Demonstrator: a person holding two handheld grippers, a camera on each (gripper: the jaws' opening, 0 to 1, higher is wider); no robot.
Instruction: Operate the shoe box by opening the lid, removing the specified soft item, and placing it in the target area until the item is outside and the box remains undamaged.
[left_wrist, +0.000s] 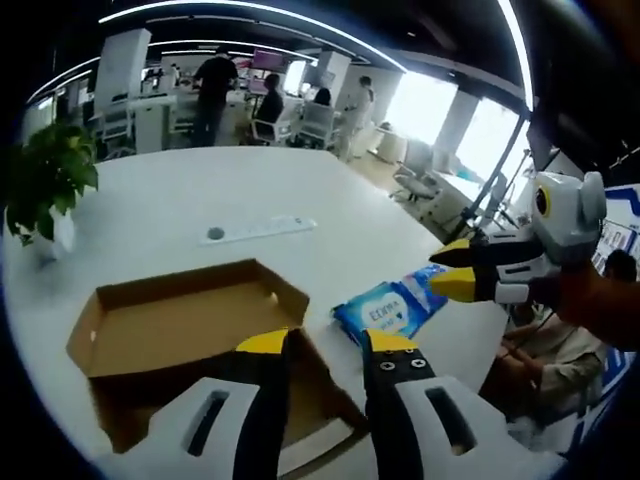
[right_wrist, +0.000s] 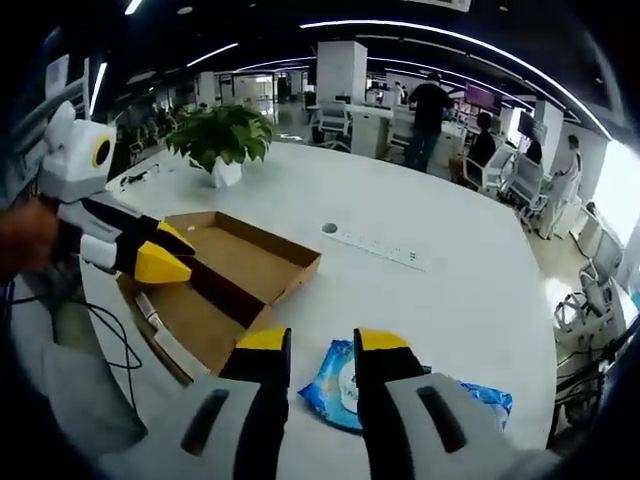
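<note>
The brown cardboard shoe box lies on the white table with its lid folded open and its inside bare. A blue soft wipes packet rests flat on the table just right of the box. My left gripper hangs open over the box's near right corner with nothing between its fingers. My right gripper comes in from the right, above and apart from the packet. In the right gripper view the packet lies beneath my open right gripper, with the box and the left gripper to the left.
A white power strip lies on the table beyond the box. A potted plant stands at the far left edge. Dark cables hang by the table's near side. People and office chairs are at desks far behind.
</note>
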